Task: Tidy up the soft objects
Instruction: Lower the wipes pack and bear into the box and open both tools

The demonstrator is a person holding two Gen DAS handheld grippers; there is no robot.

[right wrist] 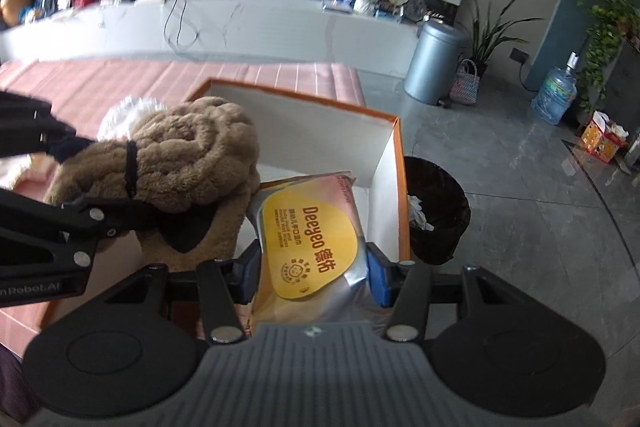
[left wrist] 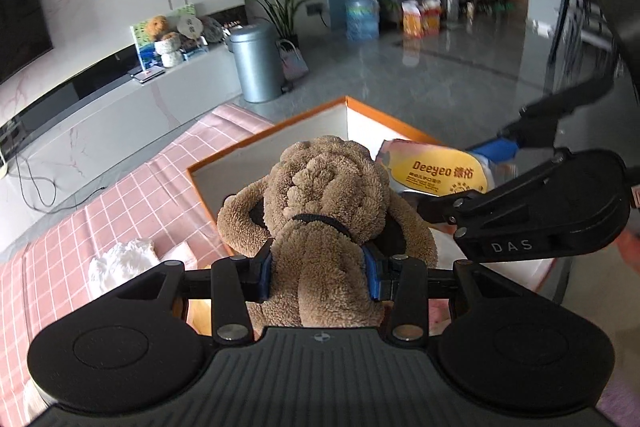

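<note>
two fisheye views from handheld grippers over a low table covered in a pink checked cloth [left wrist: 132, 199].

in the left wrist view, the left gripper [left wrist: 320, 277] sits at lower centre of the frame, its blue pads pressed into the sides of a brown plush dog [left wrist: 332, 195], which fills the middle of the picture with its wrinkled head toward the room. the toy is held above the near edge of an open orange-rimmed box [left wrist: 280, 131] with white inner walls. at the right of the frame the right gripper [left wrist: 492, 163] reaches in, holding a pack of wet wipes [left wrist: 432, 171] with a yellow label, just behind the dog's head. a white fluffy item [left wrist: 124, 259] lies on the cloth at the lower left.

in the right wrist view, the right gripper [right wrist: 312, 267] at lower centre clamps the wipes pack [right wrist: 312, 247] between its blue pads, over the inside of the box [right wrist: 396, 167]. the plush dog [right wrist: 180, 163] is at the left of the frame, touching the pack's left edge, carried by the black arms of the left gripper; its fingertips are hidden behind the toy here. a black-lined bin [right wrist: 440, 215] stands on the floor just right of the box.
</note>
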